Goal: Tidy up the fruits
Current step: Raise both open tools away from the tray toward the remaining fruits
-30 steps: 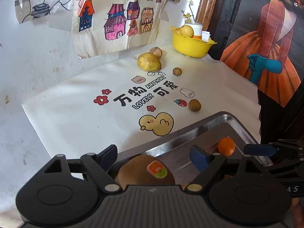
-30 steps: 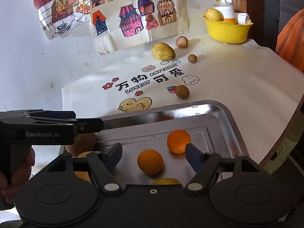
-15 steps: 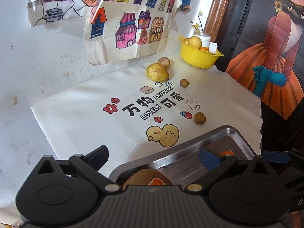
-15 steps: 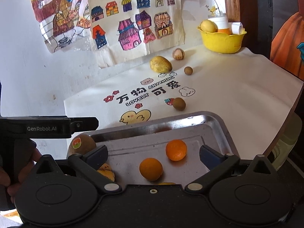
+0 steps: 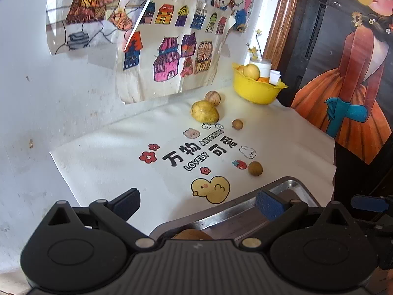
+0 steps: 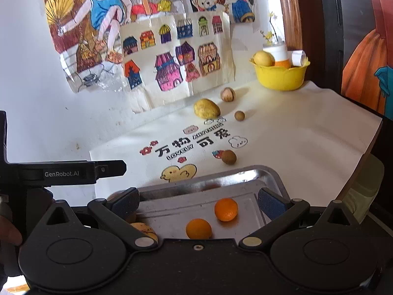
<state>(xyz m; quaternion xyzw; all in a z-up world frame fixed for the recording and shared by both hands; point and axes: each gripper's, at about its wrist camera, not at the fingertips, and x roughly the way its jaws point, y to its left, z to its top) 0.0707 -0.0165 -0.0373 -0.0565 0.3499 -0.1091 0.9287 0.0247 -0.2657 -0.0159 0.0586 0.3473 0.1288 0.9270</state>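
A metal tray (image 6: 267, 174) at the near table edge holds two oranges (image 6: 226, 209) (image 6: 198, 228), a yellow fruit (image 6: 145, 228) and a brown kiwi (image 5: 191, 234). On the cloth beyond lie a small brown fruit (image 5: 255, 168) (image 6: 229, 157), another small brown fruit (image 5: 237, 124) (image 6: 239, 115), a yellow lemon-like fruit (image 5: 205, 111) (image 6: 206, 108) and a round tan fruit (image 5: 212, 97) (image 6: 228, 94). My left gripper (image 5: 199, 204) is open and empty above the tray's left end. My right gripper (image 6: 199, 200) is open and empty above the tray.
A yellow bowl (image 5: 256, 88) (image 6: 281, 75) with fruit and a white bottle stands at the far right corner. The printed white cloth (image 5: 122, 162) covers the table. Drawings hang on the wall behind. The table's edge runs along the right side.
Both grippers have pulled back and risen from the tray. The kiwi stays in the tray, now mostly hidden under my left gripper's body.
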